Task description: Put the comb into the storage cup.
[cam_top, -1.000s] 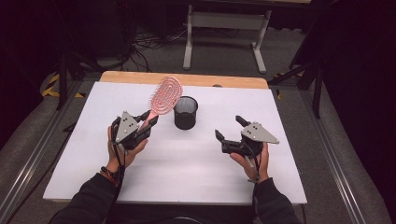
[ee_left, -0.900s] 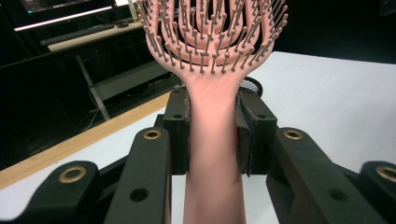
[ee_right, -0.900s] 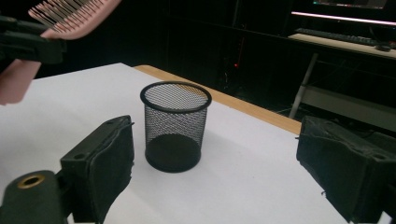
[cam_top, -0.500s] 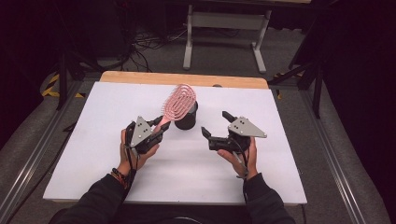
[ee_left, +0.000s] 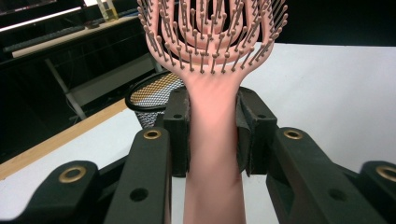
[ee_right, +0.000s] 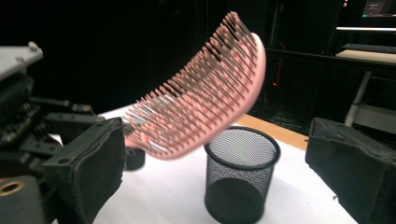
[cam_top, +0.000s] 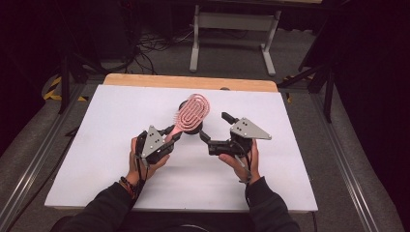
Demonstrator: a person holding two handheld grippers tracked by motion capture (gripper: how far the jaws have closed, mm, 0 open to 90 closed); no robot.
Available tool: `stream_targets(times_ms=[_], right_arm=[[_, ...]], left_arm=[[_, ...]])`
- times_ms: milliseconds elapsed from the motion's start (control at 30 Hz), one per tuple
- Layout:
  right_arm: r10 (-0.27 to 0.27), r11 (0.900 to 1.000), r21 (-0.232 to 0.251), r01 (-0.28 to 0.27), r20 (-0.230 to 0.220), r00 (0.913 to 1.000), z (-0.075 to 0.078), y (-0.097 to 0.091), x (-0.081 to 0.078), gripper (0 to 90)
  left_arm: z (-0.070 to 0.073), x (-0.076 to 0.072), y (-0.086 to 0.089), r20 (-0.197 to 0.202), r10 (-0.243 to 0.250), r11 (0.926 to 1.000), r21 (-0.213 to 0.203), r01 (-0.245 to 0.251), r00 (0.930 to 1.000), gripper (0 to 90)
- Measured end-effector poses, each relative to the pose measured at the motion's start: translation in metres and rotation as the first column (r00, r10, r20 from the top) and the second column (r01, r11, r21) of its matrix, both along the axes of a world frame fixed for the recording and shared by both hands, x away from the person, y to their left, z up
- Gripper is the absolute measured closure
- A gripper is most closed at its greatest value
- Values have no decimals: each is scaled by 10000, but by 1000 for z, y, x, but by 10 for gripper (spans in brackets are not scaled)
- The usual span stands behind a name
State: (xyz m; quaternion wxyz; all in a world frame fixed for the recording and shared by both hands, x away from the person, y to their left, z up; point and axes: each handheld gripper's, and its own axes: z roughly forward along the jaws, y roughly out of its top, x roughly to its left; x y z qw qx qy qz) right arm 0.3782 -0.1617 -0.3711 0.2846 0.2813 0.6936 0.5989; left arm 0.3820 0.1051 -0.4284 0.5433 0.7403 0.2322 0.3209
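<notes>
The pink hairbrush is held in the air, its oval head just above the black mesh cup that stands near the middle of the white table. The brush looks light and made of stiff plastic, with an open, slotted head and many thin bristles that can bend or catch on the mesh, so I judge the smooth handle is the right place to take it, not the head. The handle seems a little slippery, so a firm grip low on the neck is safer. The left gripper is closed on this handle, its two pads pressing both sides just under the head. The right gripper waits just beside the cup with its jaws wide apart and nothing between them; they have just been opening. The cup is light too, and I think it can tip over if the brush pushes on its rim.
</notes>
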Motion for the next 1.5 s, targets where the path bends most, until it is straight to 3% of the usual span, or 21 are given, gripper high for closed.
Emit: stream_targets(times_ms=[133, 233, 333, 533, 667, 733, 767, 867, 1200, 1333, 1500], right_arm=[[-9, 9998, 209, 11, -94, 10000, -1, 4, 1, 20], [217, 9998, 31, -216, -208, 9995, -1, 10, 1, 13], [52, 10000, -42, -53, -149, 9999, -2, 14, 1, 11], [109, 9994, 332, -97, -354, 9993, -2, 17, 3, 20], [-8, 9993, 374, 20, -333, 9994, -2, 18, 4, 79], [83, 9979, 648, -58, -391, 9992, -2, 16, 5, 107], [159, 9955, 944, -106, -556, 9983, -2, 13, 6, 137], [338, 9920, 1244, -229, -868, 9956, -3, 10, 9, 181], [732, 9792, 1981, -432, -1466, 9865, -8, 3, 16, 358], [936, 9704, 2346, -570, -1478, 9846, -8, -1, 16, 525], [1232, 9664, 2410, -892, -1296, 9839, -8, -2, 14, 600]], left_arm=[[-2, -2, -3, -25, -219, 9997, 51, 219, 9998, 694], [-3, -3, -5, 18, -312, 9994, 160, 311, 9995, 694], [-4, -4, -7, -20, -391, 9992, 113, 391, 9992, 694], [-4, -8, -11, 114, -602, 9979, 244, 599, 9981, 694], [-6, -10, -13, 201, -640, 9974, 358, 632, 9977, 694], [-7, -10, -14, 229, -636, 9971, 441, 625, 9977, 694], [-7, -10, -14, 227, -640, 9970, 450, 630, 9977, 694], [-8, -10, -16, 243, -635, 9970, 453, 624, 9977, 694], [-11, -11, -18, 251, -732, 9955, 617, 715, 9970, 694], [-13, -8, -18, 127, -757, 9946, 726, 746, 9970, 695], [-15, -6, -20, -60, -758, 9931, 893, 760, 9971, 695]])
